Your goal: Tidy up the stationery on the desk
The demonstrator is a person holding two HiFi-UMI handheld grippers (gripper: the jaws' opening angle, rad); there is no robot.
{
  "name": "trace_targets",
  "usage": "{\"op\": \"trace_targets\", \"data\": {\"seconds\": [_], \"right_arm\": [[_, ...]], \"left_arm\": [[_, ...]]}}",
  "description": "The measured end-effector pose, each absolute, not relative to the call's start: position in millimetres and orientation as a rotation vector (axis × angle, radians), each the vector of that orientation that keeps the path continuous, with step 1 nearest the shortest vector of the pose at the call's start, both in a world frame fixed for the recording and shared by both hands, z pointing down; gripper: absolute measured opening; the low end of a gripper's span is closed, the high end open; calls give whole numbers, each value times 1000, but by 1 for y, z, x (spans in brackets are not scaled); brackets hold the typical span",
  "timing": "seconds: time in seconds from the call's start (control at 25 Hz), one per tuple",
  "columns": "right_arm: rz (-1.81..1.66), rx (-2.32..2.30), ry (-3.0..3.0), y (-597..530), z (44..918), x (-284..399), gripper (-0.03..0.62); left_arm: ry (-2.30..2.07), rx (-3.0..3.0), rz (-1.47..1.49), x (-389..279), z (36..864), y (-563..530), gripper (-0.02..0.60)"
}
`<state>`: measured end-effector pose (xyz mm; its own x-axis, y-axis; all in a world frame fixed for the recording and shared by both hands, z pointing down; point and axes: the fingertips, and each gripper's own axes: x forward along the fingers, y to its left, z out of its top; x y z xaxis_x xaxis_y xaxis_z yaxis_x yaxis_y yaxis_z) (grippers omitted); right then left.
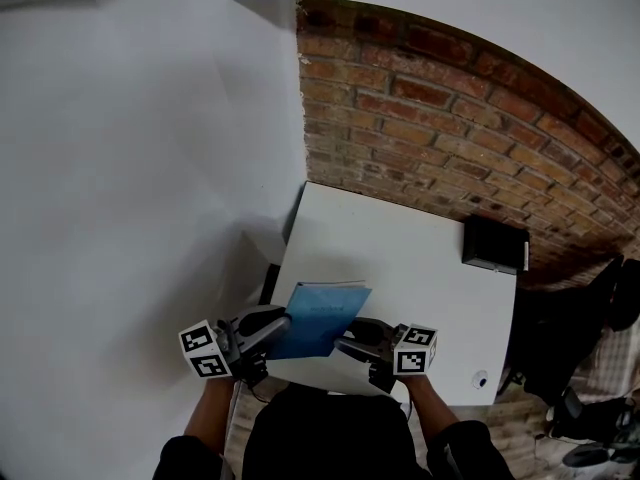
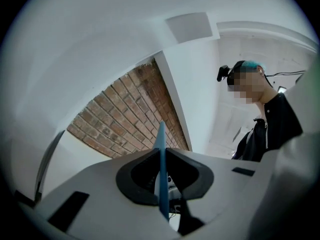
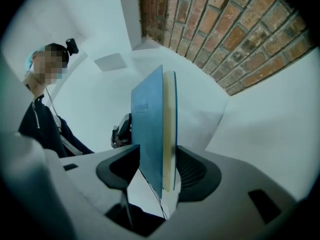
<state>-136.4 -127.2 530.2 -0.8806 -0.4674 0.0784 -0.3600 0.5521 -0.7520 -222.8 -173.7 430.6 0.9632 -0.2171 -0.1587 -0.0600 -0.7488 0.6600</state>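
A blue notebook hangs over the near edge of the white desk, held between both grippers. My left gripper is shut on its left side. In the left gripper view only a thin blue cover edge shows, upright between the closed jaws of that gripper. My right gripper grips the lower right side. In the right gripper view the notebook stands on edge, cover and cream pages visible, with the right gripper shut on it.
A black box sits at the desk's far right corner, next to the brick wall. A small round object lies near the desk's right front edge. A white wall is on the left.
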Motion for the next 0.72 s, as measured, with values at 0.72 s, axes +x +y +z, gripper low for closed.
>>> {"op": "trace_targets", "data": {"seconds": [0.72], "right_arm": [[-1444,-842,2637,-130,581,-143,53]], "left_arm": [[-409,2274,-271,-251,498,-198,52]]}}
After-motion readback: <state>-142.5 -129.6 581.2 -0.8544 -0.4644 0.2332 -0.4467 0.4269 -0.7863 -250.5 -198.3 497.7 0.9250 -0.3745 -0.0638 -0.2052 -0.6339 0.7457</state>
